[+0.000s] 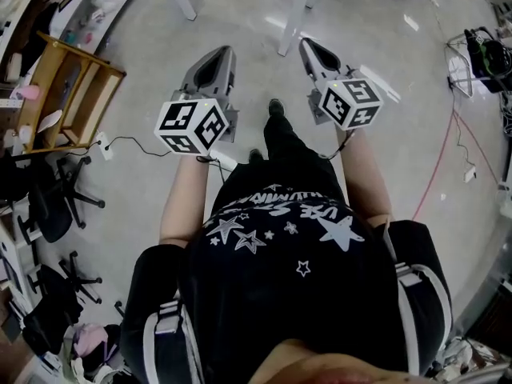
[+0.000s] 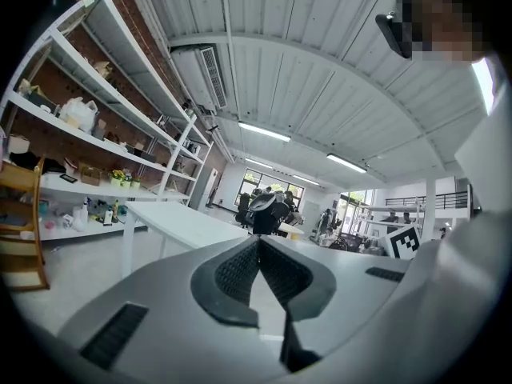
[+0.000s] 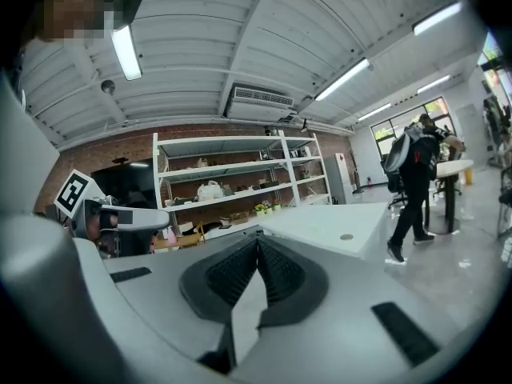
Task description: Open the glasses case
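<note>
In the head view the person stood on a bare grey floor [image 1: 384, 174], holding both tools out in front at about waist height: the left gripper [image 1: 221, 52] and the right gripper [image 1: 307, 45] pointed roughly level toward the legs of a white table [image 1: 298, 13] at the top edge, with a wooden chair [image 1: 76, 94] off to the left. No glasses case showed anywhere in this view. In the left gripper view the ribbed pads [image 2: 240, 270] met at their tips with nothing between them, and beyond them stood a white table [image 2: 184, 222] whose visible top carried no case. In the right gripper view the jaws were likewise pressed fully together and empty, looking past a corner of a white table [image 3: 320, 224] toward wall shelving [image 3: 232, 184] and a person [image 3: 414, 184] walking by. The case lay out of sight in all three views, so the task looked not yet begun. The next move would probably call for finding the case, bringing it before the grippers and parting the jaws.
</note>
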`<state>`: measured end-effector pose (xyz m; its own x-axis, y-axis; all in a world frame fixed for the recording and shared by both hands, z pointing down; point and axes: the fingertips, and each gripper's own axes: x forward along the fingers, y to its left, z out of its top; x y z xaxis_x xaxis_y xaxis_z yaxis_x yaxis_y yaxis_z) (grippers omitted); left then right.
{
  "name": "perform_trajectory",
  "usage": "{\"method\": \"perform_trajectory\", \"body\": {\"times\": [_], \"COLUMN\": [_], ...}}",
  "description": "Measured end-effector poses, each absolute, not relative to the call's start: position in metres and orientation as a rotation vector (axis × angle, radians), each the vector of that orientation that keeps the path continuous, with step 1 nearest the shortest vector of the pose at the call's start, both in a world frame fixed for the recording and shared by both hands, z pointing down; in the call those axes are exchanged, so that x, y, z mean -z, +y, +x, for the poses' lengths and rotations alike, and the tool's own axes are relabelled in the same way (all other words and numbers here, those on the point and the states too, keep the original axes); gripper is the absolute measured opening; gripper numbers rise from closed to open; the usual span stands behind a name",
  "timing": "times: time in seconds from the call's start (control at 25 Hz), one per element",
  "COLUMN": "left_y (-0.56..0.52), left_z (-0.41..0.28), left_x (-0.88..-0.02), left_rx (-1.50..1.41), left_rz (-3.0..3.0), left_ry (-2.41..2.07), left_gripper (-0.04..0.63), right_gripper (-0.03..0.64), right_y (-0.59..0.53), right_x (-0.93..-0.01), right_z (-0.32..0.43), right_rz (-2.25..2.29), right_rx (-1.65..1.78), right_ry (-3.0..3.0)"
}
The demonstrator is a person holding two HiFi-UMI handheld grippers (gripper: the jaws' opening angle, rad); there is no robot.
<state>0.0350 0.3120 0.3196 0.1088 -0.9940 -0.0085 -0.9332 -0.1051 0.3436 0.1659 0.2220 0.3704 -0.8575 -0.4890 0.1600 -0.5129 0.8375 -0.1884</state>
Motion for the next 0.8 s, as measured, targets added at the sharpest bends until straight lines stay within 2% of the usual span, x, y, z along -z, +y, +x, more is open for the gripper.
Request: {"method": "perform_trajectory", "body": {"times": [0.8], "left_y": [0.189], "left_z": [-0.013], "left_x": [-0.34], "left_rx": [0.258], "left_rz": [2.067], "left_ry": [-1.955], "left_gripper": [0.012], "right_gripper": [0.008], "right_y": [0.088], "right_x": [-0.382], "right_z": [0.105], "right_rz": [0.716], "right_rx": [-0.333], "right_ry": [-2.908]}}
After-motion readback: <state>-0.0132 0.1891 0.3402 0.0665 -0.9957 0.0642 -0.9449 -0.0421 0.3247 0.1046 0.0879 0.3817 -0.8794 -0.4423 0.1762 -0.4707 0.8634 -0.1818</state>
